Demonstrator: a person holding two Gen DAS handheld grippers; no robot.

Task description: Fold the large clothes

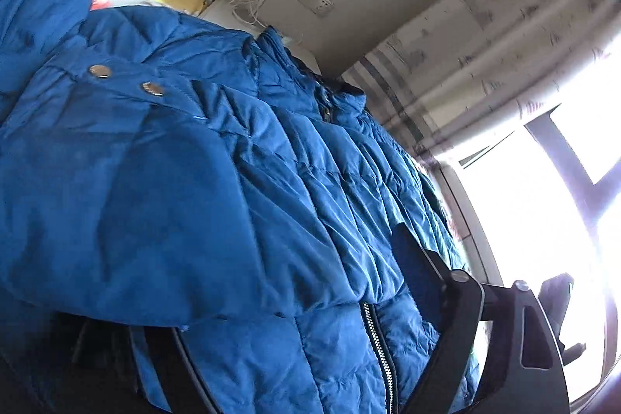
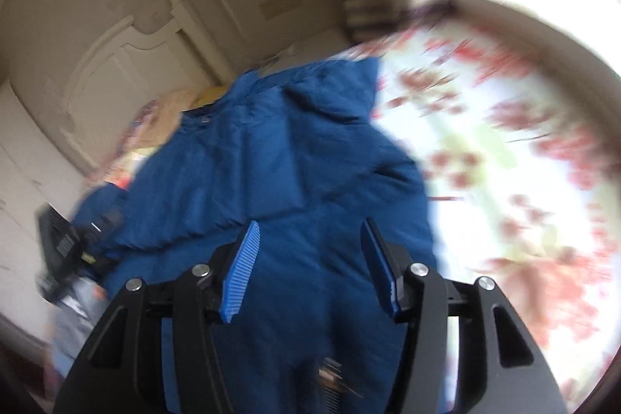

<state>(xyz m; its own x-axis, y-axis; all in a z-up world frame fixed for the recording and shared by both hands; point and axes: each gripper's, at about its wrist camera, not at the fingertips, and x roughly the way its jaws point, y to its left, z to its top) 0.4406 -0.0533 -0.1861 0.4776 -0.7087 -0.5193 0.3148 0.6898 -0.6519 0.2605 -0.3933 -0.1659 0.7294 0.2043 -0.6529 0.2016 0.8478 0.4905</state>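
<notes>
Right wrist view gives me the wider picture: the blue puffer jacket point(image 2: 271, 173) lies spread on the flowered bedsheet point(image 2: 504, 142), its collar end toward the cream headboard point(image 2: 128, 72), which is where I would want a bulky garment before folding it. My right gripper point(image 2: 310, 270) hangs over the lower part of the jacket with its jaws set wide apart and nothing between them; the ribbed blue pads point(image 2: 240, 274) face each other across bare fabric, so I judge it is placed to come down on a hem or side edge. The picture is smeared, so I cannot say whether the pads touch the cloth. On the left wrist camera the jacket point(image 1: 233, 181) fills nearly everything, bunched close against the lens. Its shell is smooth, slightly glossy and quilted into soft puffed bands, with two metal snaps point(image 1: 151, 88) on a flap and a toothed zipper point(image 1: 380, 348) running down the front. Of my left gripper point(image 1: 446, 297) I see only one black finger beside the fabric; the other is hidden under it, so I cannot tell whether it is clamped on the jacket. Striped curtains point(image 1: 485, 37) hang by a bright window.
</notes>
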